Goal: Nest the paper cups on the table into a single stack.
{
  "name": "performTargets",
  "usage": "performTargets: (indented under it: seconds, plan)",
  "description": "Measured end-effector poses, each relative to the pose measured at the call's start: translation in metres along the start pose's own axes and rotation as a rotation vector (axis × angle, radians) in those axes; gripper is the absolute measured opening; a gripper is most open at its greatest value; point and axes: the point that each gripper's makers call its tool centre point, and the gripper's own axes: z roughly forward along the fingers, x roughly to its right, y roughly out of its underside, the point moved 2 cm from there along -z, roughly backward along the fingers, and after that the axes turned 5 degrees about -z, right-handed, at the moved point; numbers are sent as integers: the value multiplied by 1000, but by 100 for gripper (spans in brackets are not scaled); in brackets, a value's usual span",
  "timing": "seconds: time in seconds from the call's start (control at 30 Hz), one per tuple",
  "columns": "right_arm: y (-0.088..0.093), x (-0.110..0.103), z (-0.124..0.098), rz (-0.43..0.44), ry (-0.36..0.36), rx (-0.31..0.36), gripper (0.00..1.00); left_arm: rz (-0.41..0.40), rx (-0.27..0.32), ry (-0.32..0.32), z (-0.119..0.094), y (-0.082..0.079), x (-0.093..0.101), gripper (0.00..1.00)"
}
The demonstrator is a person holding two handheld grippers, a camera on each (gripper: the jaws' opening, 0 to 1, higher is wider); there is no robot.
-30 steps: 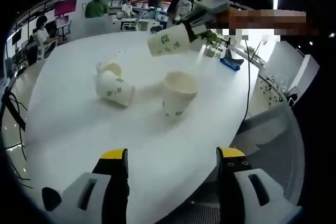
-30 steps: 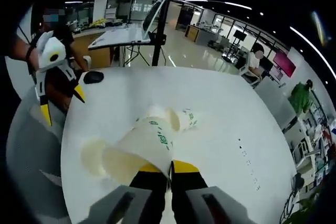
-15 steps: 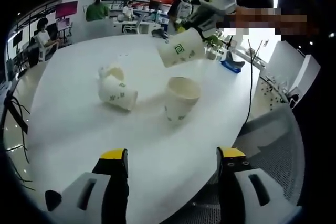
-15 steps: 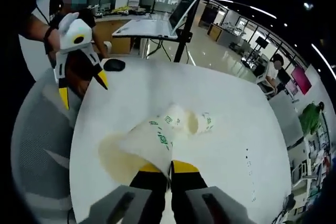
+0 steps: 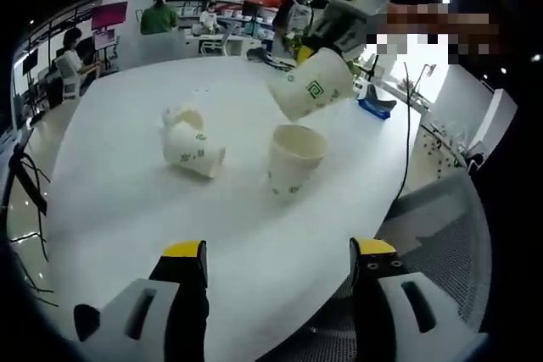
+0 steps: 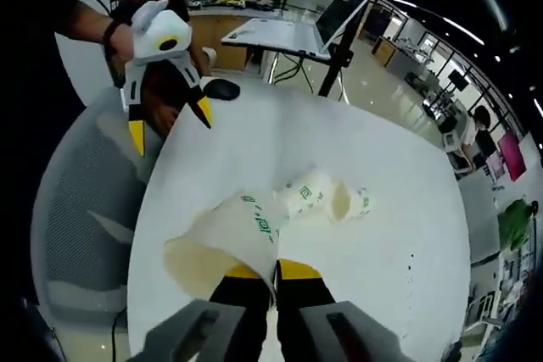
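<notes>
The right hand-held gripper is pinching the rim of a white paper cup with a green logo, its jaws closed on the wall, and is carrying it tilted just above an upright white paper cup standing on the round white worktop. Two more white cups are lying on their sides nearby, seemingly part-nested. The left hand-held gripper is waiting wide open, holding nothing. No stacking on the upright cup looks finished yet.

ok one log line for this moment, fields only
right gripper: shut on held cup | held cup: above upright cup | left gripper: open | tipped cups: on table
</notes>
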Motion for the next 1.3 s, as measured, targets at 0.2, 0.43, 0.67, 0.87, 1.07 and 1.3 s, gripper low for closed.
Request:
performTargets:
  seconds: [0.2, 0.43, 0.67, 0.87, 1.07, 1.3]
  plan:
    - [-2, -12, 5, -55, -50, -39, 0, -1, 3, 2, 0, 0, 3, 66]
    - [-4, -19, 14, -129, -115, -104, 0, -4, 1, 0, -1, 3, 2, 66]
    - [-2, -21, 24, -182, -165, -160, 0, -15, 5, -7, -4, 5, -1, 66]
    - [-7, -22, 28, -203, -185, -187, 0, -21, 6, -11, -5, 7, -2, 66]
    - [-2, -20, 33, -247, -197, -236, 0, -24, 7, -10, -4, 7, -4, 66]
    - [-2, -18, 40, -264, -221, -267, 0, -24, 5, -7, -3, 7, -6, 66]
